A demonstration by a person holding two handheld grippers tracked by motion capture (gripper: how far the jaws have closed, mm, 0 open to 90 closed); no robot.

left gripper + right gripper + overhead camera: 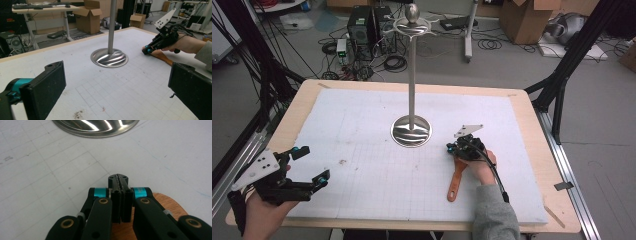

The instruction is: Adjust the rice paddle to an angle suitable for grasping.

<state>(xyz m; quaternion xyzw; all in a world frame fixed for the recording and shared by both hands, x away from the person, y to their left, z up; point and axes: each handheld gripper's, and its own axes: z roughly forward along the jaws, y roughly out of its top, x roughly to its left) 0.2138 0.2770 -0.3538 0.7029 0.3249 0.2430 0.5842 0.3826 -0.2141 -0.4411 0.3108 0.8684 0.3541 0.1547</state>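
Beside the stand base (pixel 411 132), pinched shut over wooden spatula (pixel 456 178), right gripper (pixel 455 148) risked slipping off its thin edge.

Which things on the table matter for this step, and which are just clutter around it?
In play:
- wooden spatula, under the right gripper
- metal stand
- left gripper, fingers apart

Lying about:
- cardboard boxes
- floor cables

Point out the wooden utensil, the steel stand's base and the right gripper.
wooden utensil (pixel 455 181), high view, on its handle.
steel stand's base (pixel 411 131), high view, on the round foot.
right gripper (pixel 121 179), right gripper view, at its shut tips.
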